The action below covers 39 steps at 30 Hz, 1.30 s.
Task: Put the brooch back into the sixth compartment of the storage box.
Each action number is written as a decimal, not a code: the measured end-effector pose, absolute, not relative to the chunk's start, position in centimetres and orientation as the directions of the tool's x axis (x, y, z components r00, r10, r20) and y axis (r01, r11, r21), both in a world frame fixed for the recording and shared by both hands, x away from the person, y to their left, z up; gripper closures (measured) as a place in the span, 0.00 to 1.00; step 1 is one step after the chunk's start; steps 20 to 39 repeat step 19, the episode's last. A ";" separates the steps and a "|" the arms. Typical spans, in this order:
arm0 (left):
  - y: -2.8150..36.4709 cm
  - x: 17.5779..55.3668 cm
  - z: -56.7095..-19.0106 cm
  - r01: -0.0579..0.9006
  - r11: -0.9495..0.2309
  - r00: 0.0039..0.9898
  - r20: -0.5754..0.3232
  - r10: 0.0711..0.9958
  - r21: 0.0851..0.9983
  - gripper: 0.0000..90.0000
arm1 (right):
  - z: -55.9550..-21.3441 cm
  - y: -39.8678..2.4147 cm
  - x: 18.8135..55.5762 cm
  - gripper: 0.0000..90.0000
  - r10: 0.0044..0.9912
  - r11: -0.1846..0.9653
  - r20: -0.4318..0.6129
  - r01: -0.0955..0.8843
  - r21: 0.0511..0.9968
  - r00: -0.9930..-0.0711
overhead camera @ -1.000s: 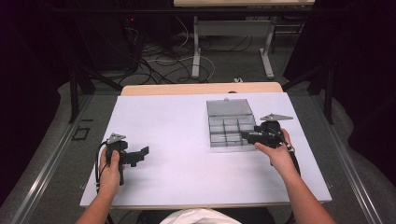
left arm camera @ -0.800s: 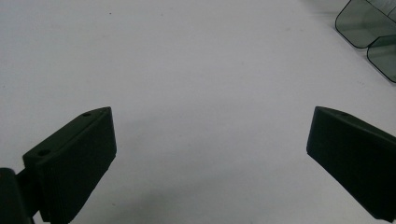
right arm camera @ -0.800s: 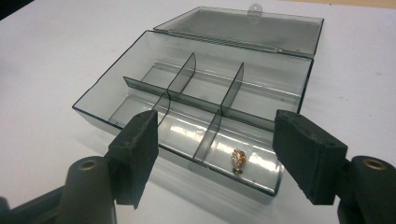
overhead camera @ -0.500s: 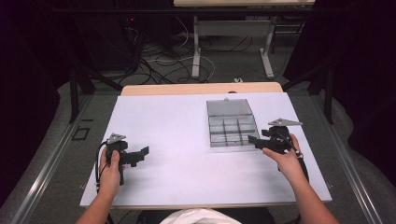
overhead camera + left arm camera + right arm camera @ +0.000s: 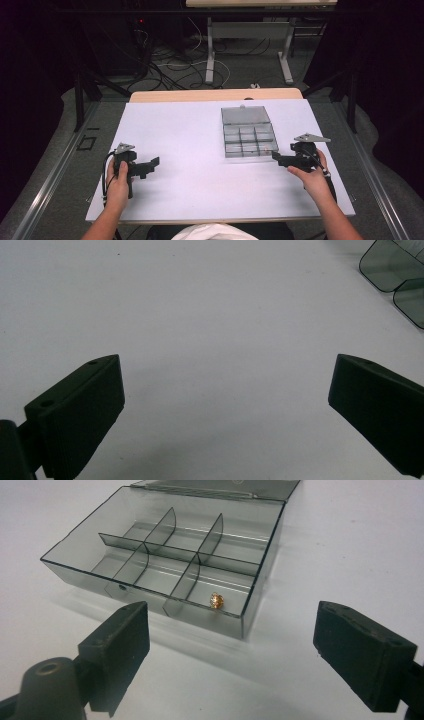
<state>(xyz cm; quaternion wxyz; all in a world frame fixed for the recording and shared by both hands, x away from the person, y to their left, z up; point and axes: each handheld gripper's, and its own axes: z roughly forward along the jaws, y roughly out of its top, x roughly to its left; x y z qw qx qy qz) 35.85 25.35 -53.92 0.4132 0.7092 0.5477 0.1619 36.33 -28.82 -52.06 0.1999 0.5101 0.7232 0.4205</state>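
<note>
With both jaws wide and empty on left gripper (image 5: 152, 163) and right gripper (image 5: 276, 157), bead (image 5: 216, 600) sits in box (image 5: 260, 580) near corner compartment; probably tiny, hard, slippery, so pinch across middle.

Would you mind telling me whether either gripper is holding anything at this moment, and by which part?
Nothing is held. The left gripper is open over bare table, and the right gripper is open in front of the compartment box.
</note>
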 end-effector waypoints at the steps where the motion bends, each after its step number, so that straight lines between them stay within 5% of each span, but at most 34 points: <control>1: 25.4 35.8 -53.9 0.645 -0.060 0.346 -0.222 0.911 0.762 0.02 | -52.2 -28.9 36.2 0.15 0.906 0.116 0.149 0.572 0.812 -0.395; 12: 25.3 35.8 -53.9 0.643 -0.057 0.348 -0.224 0.910 0.764 0.02 | -54.1 -30.4 36.1 0.00 0.920 0.121 0.117 0.557 0.822 -0.373; 39: 25.3 35.9 -54.0 0.647 -0.059 0.346 -0.224 0.911 0.761 0.02 | -54.7 -31.1 36.0 0.00 0.926 0.104 0.126 0.563 0.820 -0.355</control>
